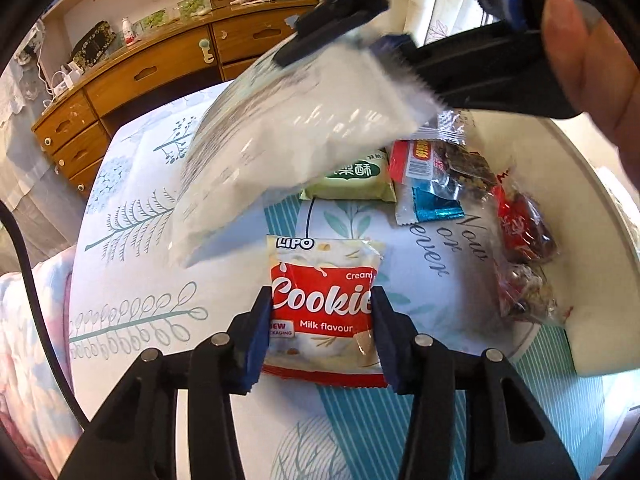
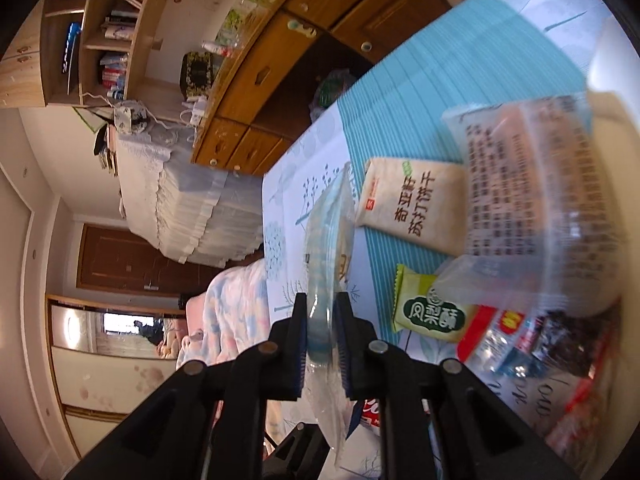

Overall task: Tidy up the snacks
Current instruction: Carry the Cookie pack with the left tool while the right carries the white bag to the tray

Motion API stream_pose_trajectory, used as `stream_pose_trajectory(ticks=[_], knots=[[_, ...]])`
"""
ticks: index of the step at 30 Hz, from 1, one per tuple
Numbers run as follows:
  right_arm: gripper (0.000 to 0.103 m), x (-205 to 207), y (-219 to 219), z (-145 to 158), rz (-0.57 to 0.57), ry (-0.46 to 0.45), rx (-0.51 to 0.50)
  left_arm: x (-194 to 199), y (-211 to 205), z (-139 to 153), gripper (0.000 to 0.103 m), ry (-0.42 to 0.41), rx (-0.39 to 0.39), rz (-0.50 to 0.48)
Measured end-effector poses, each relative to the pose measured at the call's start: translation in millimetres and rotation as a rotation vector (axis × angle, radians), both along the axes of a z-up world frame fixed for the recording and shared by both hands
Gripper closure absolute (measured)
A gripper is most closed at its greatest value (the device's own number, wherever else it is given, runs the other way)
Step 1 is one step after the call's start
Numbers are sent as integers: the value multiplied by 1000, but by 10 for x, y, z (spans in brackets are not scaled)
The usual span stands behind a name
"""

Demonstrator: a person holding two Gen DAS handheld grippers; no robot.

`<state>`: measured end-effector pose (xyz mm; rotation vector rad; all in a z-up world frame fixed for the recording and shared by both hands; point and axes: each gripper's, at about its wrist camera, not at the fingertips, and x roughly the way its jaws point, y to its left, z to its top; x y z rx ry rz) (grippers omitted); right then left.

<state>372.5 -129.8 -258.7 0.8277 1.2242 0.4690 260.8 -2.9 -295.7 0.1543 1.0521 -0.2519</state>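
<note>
My left gripper [image 1: 320, 332] is shut on a red-and-white Lipo cream cookie packet [image 1: 324, 304], held just above the patterned table. My right gripper [image 2: 322, 336] is shut on the edge of a clear plastic bag [image 2: 532, 208]; in the left wrist view the right gripper [image 1: 340, 40] holds that bag [image 1: 288, 140] hanging above the table, blurred. Behind it lie a green pineapple-cake packet [image 1: 352, 180], a red and blue clear packet [image 1: 432, 176] and dark red snack packets [image 1: 524, 240]. A beige cracker packet [image 2: 412, 204] lies on the cloth.
The tablecloth [image 1: 160, 280] is white and teal with leaf prints. A white tray or box edge [image 1: 580, 240] curves along the right. A wooden desk with drawers [image 1: 152, 76] stands behind. A pink blanket [image 2: 228, 312] lies at the table's side.
</note>
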Motion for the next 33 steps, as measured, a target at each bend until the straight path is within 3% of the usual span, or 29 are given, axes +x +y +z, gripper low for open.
stream_pose_trajectory(ticks=[11,20,33], knots=[[90,-452,-184,690,-137,-124,-79,-354,170,541,58,-25,-29,-60],[91,-997,-251,1278,-265,-227,-225,-661,373,1087,58,-74,-63,-98],[91,-1499,-715,1664,-370,-312,-429,-699,270,1680,58,-128,-127,-77]])
